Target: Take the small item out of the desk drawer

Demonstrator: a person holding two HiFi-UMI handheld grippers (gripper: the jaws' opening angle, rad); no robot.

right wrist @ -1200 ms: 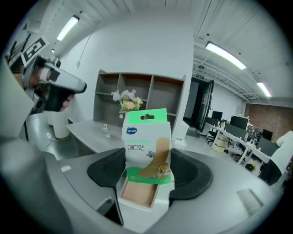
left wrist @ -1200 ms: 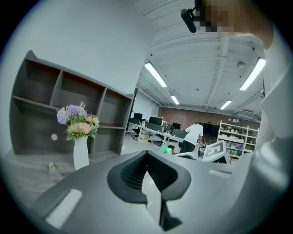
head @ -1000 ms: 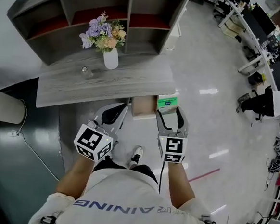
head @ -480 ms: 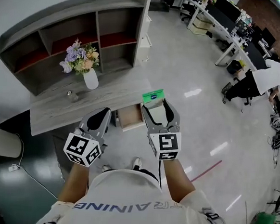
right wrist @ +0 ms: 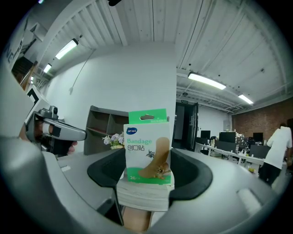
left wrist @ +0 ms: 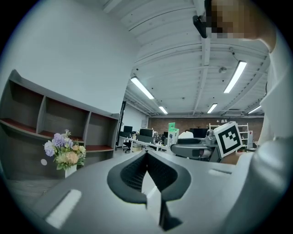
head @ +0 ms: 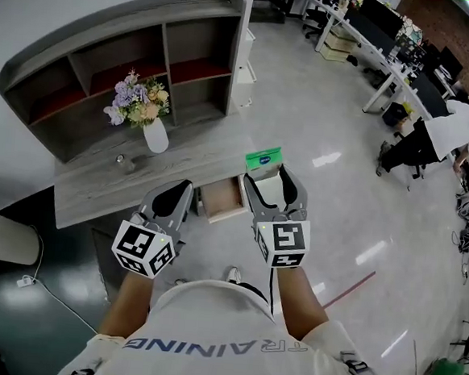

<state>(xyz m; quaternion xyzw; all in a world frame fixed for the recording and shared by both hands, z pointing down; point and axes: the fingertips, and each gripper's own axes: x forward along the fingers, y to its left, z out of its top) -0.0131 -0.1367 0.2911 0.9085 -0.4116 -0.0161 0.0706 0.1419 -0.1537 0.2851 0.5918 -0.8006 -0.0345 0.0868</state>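
my right gripper [head: 268, 177] pinches the box [head: 263, 159] by its lower end, up clear of the open drawer [head: 221, 199], my left gripper [head: 169, 200] pressed together on nothing; a slack grip or jolt could tip the box to the floor.

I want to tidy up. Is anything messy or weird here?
Only the drawer: it hangs open under the desk top. The right gripper holds a bandage box. Nothing looks spilled or broken; the flower vase stands upright.
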